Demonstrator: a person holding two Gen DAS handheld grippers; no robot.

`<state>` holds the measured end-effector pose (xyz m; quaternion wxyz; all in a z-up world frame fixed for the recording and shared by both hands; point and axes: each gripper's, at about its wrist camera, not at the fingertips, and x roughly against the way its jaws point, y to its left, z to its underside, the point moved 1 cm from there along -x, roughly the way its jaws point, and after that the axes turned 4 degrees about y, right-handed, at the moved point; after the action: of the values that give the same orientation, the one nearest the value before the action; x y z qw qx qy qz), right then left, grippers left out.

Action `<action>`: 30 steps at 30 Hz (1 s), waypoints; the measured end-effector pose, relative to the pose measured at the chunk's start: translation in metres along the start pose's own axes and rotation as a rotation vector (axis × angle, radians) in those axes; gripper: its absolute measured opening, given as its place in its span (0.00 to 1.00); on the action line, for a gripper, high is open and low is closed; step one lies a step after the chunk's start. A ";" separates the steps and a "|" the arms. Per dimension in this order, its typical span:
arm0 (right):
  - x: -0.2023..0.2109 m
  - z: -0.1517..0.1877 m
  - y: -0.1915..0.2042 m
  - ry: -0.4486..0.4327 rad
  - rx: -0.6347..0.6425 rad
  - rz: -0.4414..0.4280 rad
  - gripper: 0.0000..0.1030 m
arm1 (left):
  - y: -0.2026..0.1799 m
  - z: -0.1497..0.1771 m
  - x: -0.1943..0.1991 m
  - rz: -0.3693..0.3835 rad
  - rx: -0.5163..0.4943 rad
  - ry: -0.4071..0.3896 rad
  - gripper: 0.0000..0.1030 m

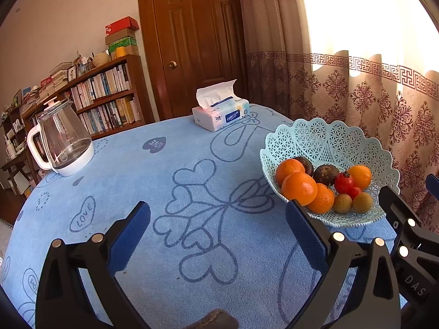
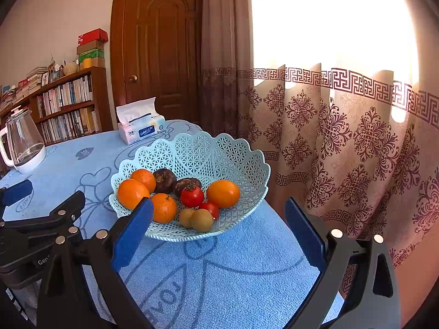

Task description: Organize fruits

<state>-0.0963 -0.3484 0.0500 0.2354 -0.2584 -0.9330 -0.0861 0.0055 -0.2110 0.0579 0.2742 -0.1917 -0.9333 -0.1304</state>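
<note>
Fruits (image 2: 178,197) all gathered inside pale blue lattice basket (image 2: 236,148), none seen loose on blue-clothed desk (image 1: 137,170). Within basket, from right wrist view: four oranges (image 2: 133,193) spread from 9 o'clock round to 3 o'clock, two dark brown fruits (image 2: 164,180) at 12 o'clock, two red tomato-like fruits (image 2: 192,196) at centre, two small tan-green fruits (image 2: 201,220) at 6 o'clock near front rim. Basket standing toward 3 o'clock side of desk, close by patterned curtain (image 2: 343,142).

Left claw (image 1: 218,229) spread wide, pinching nothing, hovering over bare cloth with basket off at 2 o'clock. Right claw (image 2: 219,224) likewise spread wide and empty, aimed at basket, front rim lying between blue pads (image 2: 131,230).

Step in hand not settled: such a scene fits fruit lying collected in basket as wanted, and fits equally fruit waiting there for sorting or moving elsewhere. No second dish or target spot visible.

Any reach into basket would call for care: round fruit likely to roll, tomato-like ones probably soft and easily bruised, small ones nestled touching each other, so a narrow approach from above rather than across rim. Glass kettle (image 1: 61,142) at 10 o'clock and tissue pack (image 1: 221,112) at 12 o'clock stand well apart from basket.
</note>
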 end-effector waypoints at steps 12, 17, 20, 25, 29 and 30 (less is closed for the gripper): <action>0.000 0.000 0.000 -0.001 -0.001 0.001 0.95 | -0.003 0.000 0.001 0.000 -0.006 -0.005 0.95; 0.000 0.000 0.000 0.000 -0.002 0.001 0.95 | -0.003 -0.001 0.001 -0.001 -0.007 -0.005 0.95; 0.000 0.000 0.000 -0.001 -0.001 0.001 0.95 | -0.003 0.000 0.001 -0.001 -0.007 -0.005 0.95; 0.000 0.000 0.000 0.000 -0.001 0.001 0.95 | -0.003 0.000 0.001 -0.001 -0.007 -0.006 0.95; 0.000 0.000 0.000 0.000 -0.001 0.001 0.95 | -0.003 0.000 0.001 -0.002 -0.007 -0.006 0.95; 0.000 0.000 0.000 0.000 -0.001 0.001 0.95 | -0.003 0.000 0.001 -0.001 -0.007 -0.007 0.95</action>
<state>-0.0962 -0.3484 0.0495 0.2355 -0.2590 -0.9327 -0.0864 0.0033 -0.2136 0.0579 0.2703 -0.1925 -0.9338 -0.1334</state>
